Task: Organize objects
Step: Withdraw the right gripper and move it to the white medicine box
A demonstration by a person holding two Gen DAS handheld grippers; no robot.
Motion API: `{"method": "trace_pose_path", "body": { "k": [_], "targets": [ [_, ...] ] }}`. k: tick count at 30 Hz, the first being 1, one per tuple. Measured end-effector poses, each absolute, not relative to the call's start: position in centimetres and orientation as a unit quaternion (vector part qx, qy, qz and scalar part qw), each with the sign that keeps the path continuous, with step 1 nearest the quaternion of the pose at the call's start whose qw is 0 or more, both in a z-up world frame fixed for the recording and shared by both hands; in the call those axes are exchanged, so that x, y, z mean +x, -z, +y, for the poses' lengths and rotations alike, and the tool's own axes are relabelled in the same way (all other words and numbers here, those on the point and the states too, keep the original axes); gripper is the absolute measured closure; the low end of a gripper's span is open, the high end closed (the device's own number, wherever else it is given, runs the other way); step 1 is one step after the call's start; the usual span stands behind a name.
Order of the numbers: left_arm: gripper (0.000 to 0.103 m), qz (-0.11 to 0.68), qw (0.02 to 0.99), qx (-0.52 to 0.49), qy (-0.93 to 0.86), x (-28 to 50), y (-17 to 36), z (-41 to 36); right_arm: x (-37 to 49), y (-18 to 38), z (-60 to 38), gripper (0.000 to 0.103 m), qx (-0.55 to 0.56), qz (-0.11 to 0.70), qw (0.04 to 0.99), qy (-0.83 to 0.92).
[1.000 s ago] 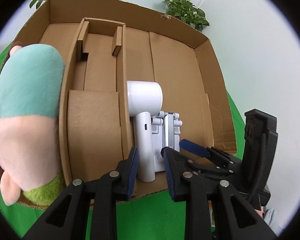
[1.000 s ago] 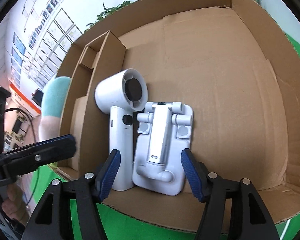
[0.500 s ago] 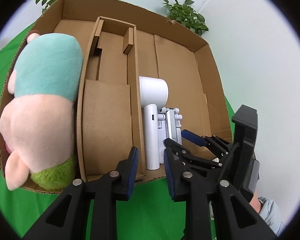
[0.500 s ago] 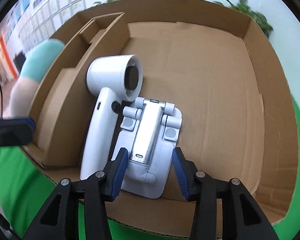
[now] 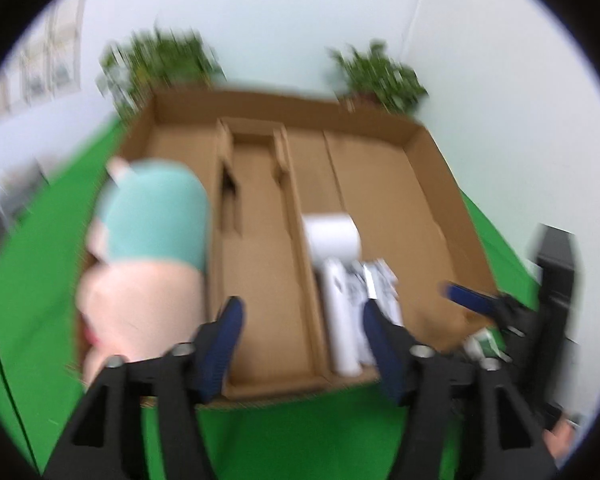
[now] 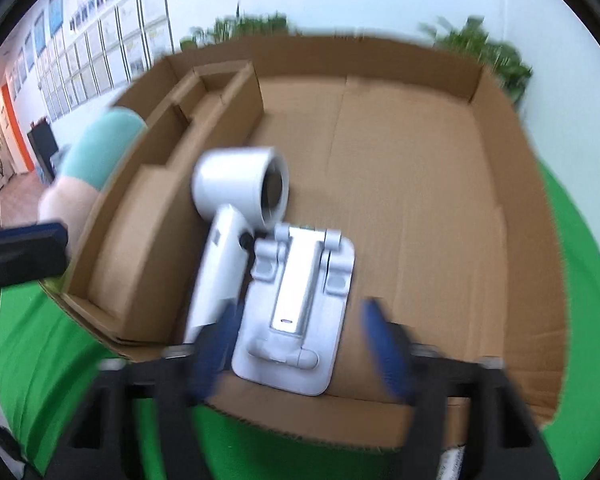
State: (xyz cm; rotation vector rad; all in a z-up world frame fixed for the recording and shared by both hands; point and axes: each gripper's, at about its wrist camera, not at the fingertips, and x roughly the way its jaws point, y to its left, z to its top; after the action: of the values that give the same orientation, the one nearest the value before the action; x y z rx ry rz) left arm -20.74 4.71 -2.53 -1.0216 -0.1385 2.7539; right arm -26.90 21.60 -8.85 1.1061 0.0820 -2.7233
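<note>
A cardboard box (image 5: pixel 420 216) (image 6: pixel 440 184) lies open on the green cloth. A white hair dryer (image 6: pixel 236 216) (image 5: pixel 336 264) lies in it beside a white folding stand (image 6: pixel 300 296) (image 5: pixel 380 284). A plush toy (image 5: pixel 144 252) (image 6: pixel 88 172) with a teal top fills the box's left compartment. My left gripper (image 5: pixel 300 332) is open and empty, above the box's front edge. My right gripper (image 6: pixel 300 340) is open and empty, just in front of the stand, and shows at the right of the left wrist view (image 5: pixel 476 304).
Cardboard dividers (image 5: pixel 296 248) form a narrow middle compartment. Potted plants (image 5: pixel 380 76) stand behind the box against a pale wall. Green cloth (image 5: pixel 284 432) surrounds the box. Both views are motion-blurred.
Both grippers pulled back and up from the box, and both jaws opened wider. The hair dryer and stand stay where they lay.
</note>
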Motion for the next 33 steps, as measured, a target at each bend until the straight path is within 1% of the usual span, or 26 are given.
{"method": "trace_pose_path", "body": {
  "k": [1,2,4,6,11,17,25,28,29,30,31,32,33],
  "targets": [
    [0.021,-0.035,0.081,-0.321,-0.943,-20.1,2.0,4.8,-25.9,8.2,21.6,0.001,0.359,0.029,0.103,0.927],
    [0.018,-0.024,0.061,-0.294,-0.954,-19.4,1.4,4.9,-25.2,7.5,21.0,0.0,0.347,0.035,0.103,0.932],
    [0.018,-0.008,0.031,-0.265,-0.964,-18.3,0.7,5.0,-24.7,6.5,19.9,0.0,0.334,0.04,0.099,0.937],
    [0.018,0.001,0.0,-0.259,-0.966,-17.7,0.5,5.2,-22.8,6.0,20.2,0.0,0.324,0.033,0.098,0.94],
    [0.018,-0.005,-0.028,-0.257,-0.966,-16.2,0.7,5.4,-17.9,5.0,20.7,0.0,0.29,0.031,0.059,0.955],
    [0.018,0.01,-0.035,-0.261,-0.965,-14.9,0.8,6.4,-16.4,4.1,21.5,0.0,0.278,0.015,0.045,0.959],
    [0.018,0.022,-0.019,-0.261,-0.965,-14.1,0.9,7.6,-14.9,3.6,21.6,0.0,0.267,0.008,0.055,0.962],
    [0.02,0.02,-0.025,-0.258,-0.966,-13.9,1.0,7.5,-14.3,3.4,22.1,0.0,0.26,-0.001,0.058,0.964],
    [0.027,0.019,-0.023,-0.258,-0.966,-13.9,1.0,7.5,-14.2,3.4,22.1,0.0,0.259,-0.003,0.059,0.964],
    [0.044,0.02,-0.02,-0.26,-0.965,-13.9,1.0,7.5,-14.0,3.5,22.2,0.001,0.259,-0.004,0.06,0.964],
    [0.057,0.023,-0.014,-0.265,-0.964,-14.0,1.1,7.6,-13.9,3.5,22.3,0.004,0.258,-0.007,0.061,0.964],
    [0.095,0.026,-0.004,-0.273,-0.962,-14.2,1.3,7.7,-13.6,3.5,22.3,0.02,0.255,-0.009,0.064,0.965],
    [0.1,0.027,0.006,-0.284,-0.958,-14.3,1.5,7.7,-13.4,3.4,22.3,0.047,0.252,-0.005,0.061,0.966]
  ]
}}
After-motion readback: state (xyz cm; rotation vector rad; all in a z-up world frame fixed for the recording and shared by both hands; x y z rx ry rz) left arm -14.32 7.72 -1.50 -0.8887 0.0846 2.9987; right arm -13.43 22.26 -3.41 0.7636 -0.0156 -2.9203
